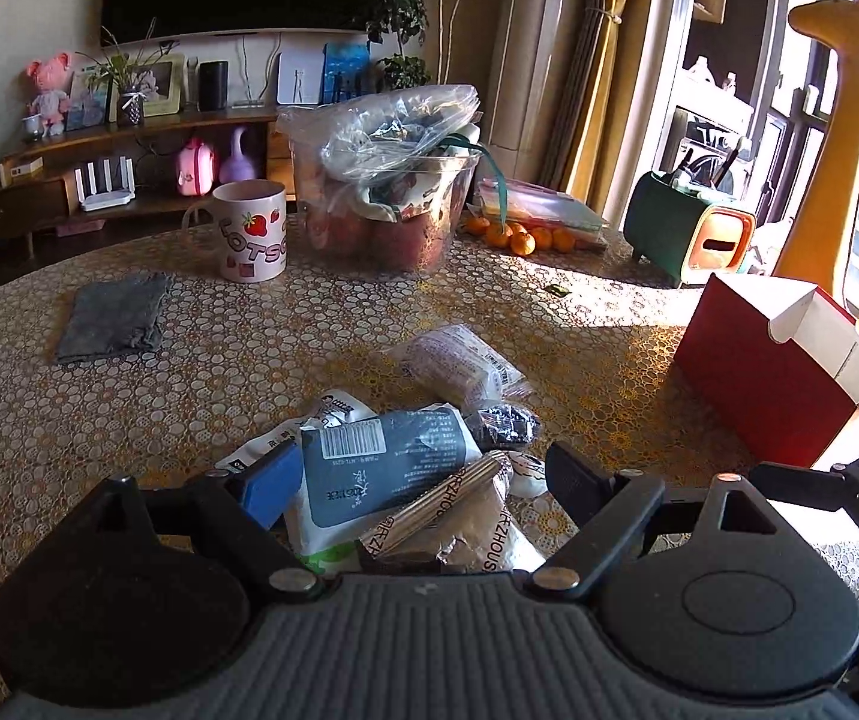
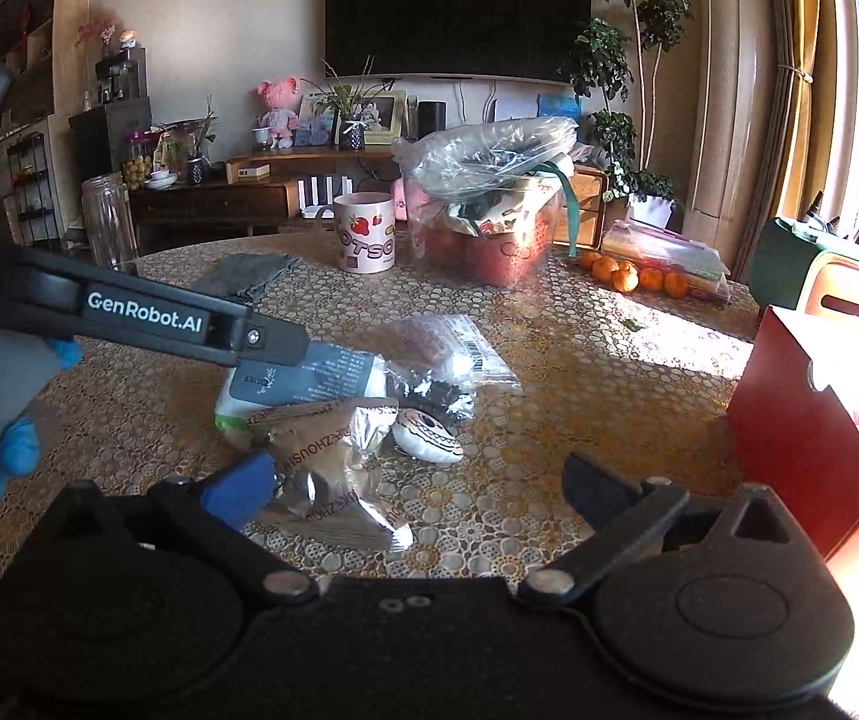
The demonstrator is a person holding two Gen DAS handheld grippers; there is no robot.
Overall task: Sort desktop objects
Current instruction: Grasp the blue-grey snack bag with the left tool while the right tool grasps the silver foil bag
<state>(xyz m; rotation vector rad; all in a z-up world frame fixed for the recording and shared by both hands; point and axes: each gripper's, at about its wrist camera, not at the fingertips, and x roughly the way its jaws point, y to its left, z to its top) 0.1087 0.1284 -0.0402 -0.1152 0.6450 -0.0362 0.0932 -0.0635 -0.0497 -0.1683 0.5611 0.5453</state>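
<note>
A heap of snack packets lies on the patterned table (image 1: pixel 261 354). It holds a grey-blue packet with a barcode (image 1: pixel 387 456) (image 2: pixel 309 378), a brown foil packet (image 1: pixel 465 516) (image 2: pixel 333 462), a clear packet (image 1: pixel 459 360) (image 2: pixel 447 348), a small dark packet (image 1: pixel 504 423) (image 2: pixel 435 393) and a white patterned pouch (image 2: pixel 426 441). My left gripper (image 1: pixel 423 480) hangs open over the near side of the heap, its fingers either side of the grey-blue and foil packets. My right gripper (image 2: pixel 420 486) is open just short of the heap, with its blue pad (image 2: pixel 243 489) at the foil packet's edge. An open red box (image 1: pixel 777 372) (image 2: pixel 801 420) stands to the right.
Behind the heap are a strawberry mug (image 1: pixel 249 228), a folded grey cloth (image 1: pixel 114 318), a clear tub stuffed with bags (image 1: pixel 393 180), several oranges (image 1: pixel 519 237) and a green tissue holder (image 1: pixel 687 234). A glass jar (image 2: pixel 108 228) stands far left. A blue-gloved hand (image 2: pixel 15 450) holds the left gripper.
</note>
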